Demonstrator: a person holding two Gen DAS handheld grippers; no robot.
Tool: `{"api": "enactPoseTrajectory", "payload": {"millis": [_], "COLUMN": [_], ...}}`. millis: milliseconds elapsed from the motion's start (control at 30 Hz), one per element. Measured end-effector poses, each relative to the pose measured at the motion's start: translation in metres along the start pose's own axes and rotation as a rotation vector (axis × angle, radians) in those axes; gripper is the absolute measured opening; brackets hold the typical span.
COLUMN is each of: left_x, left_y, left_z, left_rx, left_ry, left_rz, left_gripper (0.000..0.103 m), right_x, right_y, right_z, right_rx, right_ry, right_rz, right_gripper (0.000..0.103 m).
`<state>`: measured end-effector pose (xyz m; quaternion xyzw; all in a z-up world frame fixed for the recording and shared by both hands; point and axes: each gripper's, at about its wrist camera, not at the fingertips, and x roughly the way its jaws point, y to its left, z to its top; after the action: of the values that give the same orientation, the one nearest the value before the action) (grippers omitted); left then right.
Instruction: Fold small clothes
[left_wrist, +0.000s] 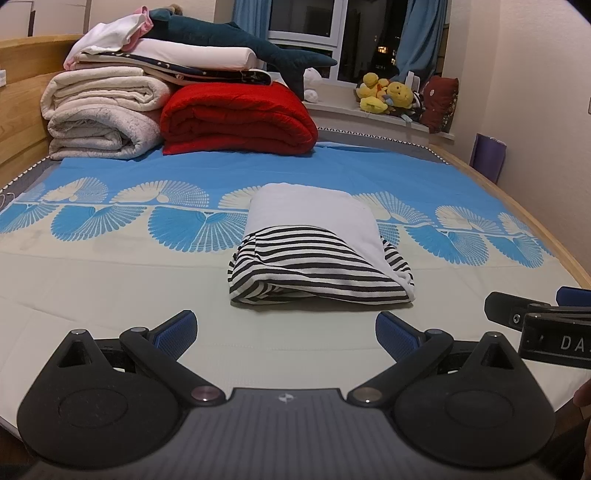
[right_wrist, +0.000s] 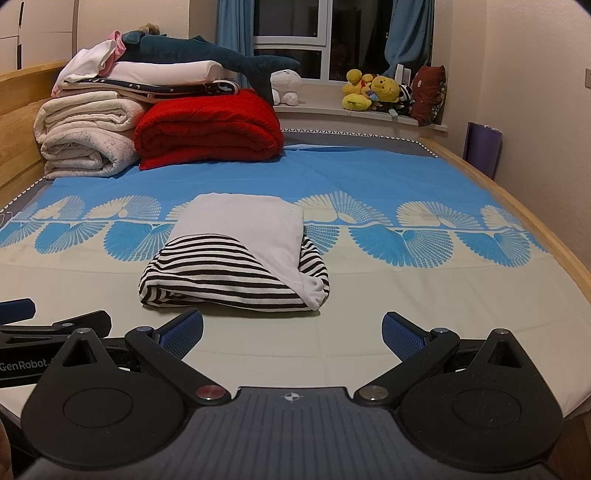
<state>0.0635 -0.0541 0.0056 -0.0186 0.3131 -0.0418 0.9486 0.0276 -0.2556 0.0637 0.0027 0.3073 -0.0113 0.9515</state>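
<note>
The folded garment (left_wrist: 317, 254), striped black and white with a plain white panel laid over its far half, lies on the bed (left_wrist: 110, 280) just ahead of both tools, on the cream band of the sheet with its far edge reaching the blue fan pattern. Seen from the left tool (left_wrist: 286, 332), it sits straight ahead and slightly to the right, apart from the blue pads. Seen from the right tool (right_wrist: 291, 332), the same garment (right_wrist: 236, 254) sits ahead and to the left, its near fold close to the left pad but not touching it.

Both tools have their fingers spread wide and hold nothing. They are low over the near edge of the bed, level and pointing toward the window (right_wrist: 317, 37), side by side: the right tool shows at the right edge of the left view, the left tool at the left edge of the right view.

At the head of the bed are a red blanket (left_wrist: 236, 118) and rolled cream blankets (left_wrist: 99, 114).
</note>
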Motion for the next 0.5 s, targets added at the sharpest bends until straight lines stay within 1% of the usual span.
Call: {"api": "enactPoseTrajectory", "payload": {"millis": [500], "left_x": [-0.0001], "left_y": [-0.001], "left_z": [-0.0003], "left_rx": [0.001], "left_ry": [0.0], "left_rz": [0.0], "left_gripper": [0.103], "right_x": [-0.0007], "right_y": [0.0058], "right_z": [0.0001], "right_rx": [-0.008], "right_ry": [-0.001], "right_rz": [0.004], "right_gripper": [0.102]}}
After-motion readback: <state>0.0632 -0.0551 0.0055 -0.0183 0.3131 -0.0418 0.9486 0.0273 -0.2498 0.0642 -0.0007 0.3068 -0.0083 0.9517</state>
